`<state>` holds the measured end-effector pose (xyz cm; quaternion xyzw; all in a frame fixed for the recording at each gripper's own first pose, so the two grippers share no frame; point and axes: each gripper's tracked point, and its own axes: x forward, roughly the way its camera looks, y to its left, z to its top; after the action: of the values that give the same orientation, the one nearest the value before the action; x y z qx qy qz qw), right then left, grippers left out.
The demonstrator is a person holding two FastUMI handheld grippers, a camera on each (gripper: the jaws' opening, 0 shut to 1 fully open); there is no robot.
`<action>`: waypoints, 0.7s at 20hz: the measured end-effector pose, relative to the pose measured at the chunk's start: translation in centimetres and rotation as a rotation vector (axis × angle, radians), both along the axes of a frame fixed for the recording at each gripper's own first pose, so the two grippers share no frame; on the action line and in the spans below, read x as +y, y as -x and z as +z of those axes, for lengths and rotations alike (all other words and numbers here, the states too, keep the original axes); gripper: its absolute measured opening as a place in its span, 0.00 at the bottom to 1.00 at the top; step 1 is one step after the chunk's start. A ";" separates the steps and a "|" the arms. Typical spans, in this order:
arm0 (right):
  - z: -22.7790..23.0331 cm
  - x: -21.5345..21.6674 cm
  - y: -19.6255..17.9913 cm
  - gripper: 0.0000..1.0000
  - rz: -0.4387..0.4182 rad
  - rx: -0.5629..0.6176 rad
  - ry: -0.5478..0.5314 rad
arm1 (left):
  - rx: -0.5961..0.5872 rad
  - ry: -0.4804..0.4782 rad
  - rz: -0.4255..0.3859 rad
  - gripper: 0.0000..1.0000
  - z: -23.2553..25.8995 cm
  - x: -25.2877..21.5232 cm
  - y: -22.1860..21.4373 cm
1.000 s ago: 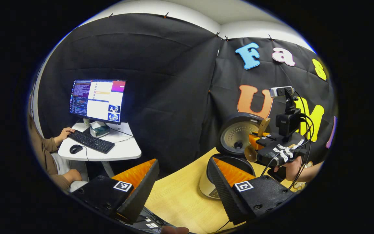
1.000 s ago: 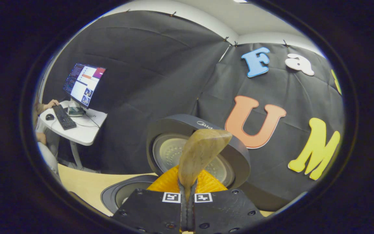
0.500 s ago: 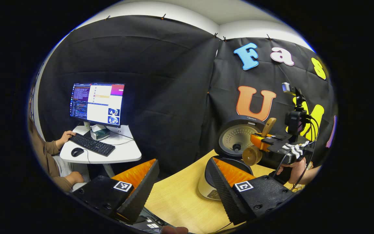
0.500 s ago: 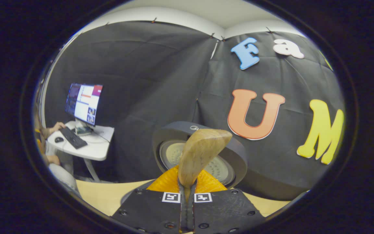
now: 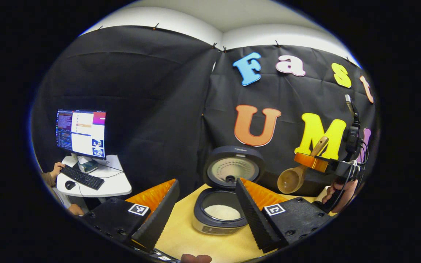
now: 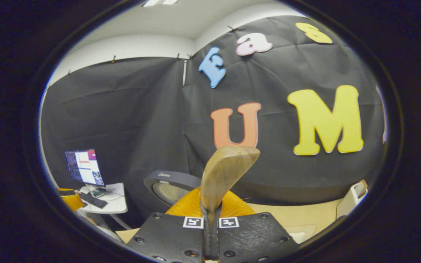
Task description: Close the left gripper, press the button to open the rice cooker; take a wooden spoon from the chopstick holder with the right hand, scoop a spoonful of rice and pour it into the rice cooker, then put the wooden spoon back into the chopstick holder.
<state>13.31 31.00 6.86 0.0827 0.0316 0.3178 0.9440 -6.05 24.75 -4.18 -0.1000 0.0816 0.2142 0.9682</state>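
Note:
The rice cooker (image 5: pixel 220 219) stands on the wooden table (image 5: pixel 181 237) with its lid (image 5: pixel 232 168) raised and white rice (image 5: pixel 222 212) in the pot. My left gripper (image 5: pixel 205 210) is open, with the cooker seen between its fingers. To the right of the cooker and above the table, my right gripper (image 5: pixel 310 162) is shut on the handle of the wooden spoon (image 5: pixel 291 179); the bowl hangs lower left and looks empty. In the right gripper view, the spoon's handle (image 6: pixel 226 175) sticks up from my shut right gripper (image 6: pixel 210 216), and the cooker lid (image 6: pixel 169 185) sits low on the left.
A hand (image 5: pixel 339 190) holds the right gripper. A white container (image 6: pixel 353 199) stands on the table at the right edge. Beyond the table, at far left, a person's hand (image 5: pixel 55 170) rests at a desk (image 5: pixel 112 184) with a monitor (image 5: pixel 82 132) and keyboard.
The right gripper has carried the spoon from over the open cooker off to the right. The left gripper view has swung so that the cooker sits between its fingers.

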 end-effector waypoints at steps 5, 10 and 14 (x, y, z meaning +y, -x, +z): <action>-0.5 -14.7 -1.1 0.01 -0.199 0.049 -0.058 | -0.033 -0.019 -0.168 0.98 2.2 -7.4 -4.8; -1.0 -30.6 -0.4 0.00 -0.433 0.077 -0.096 | -0.056 -0.058 -0.300 1.00 4.0 -14.0 -9.5; -2.3 -38.8 0.9 0.00 -0.556 0.102 -0.111 | -0.061 -0.053 -0.348 0.98 4.3 -17.4 -11.5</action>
<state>12.43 -7.77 4.55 0.1554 0.0379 0.0432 0.9862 5.48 7.35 0.08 -0.0654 0.0626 0.0421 0.9950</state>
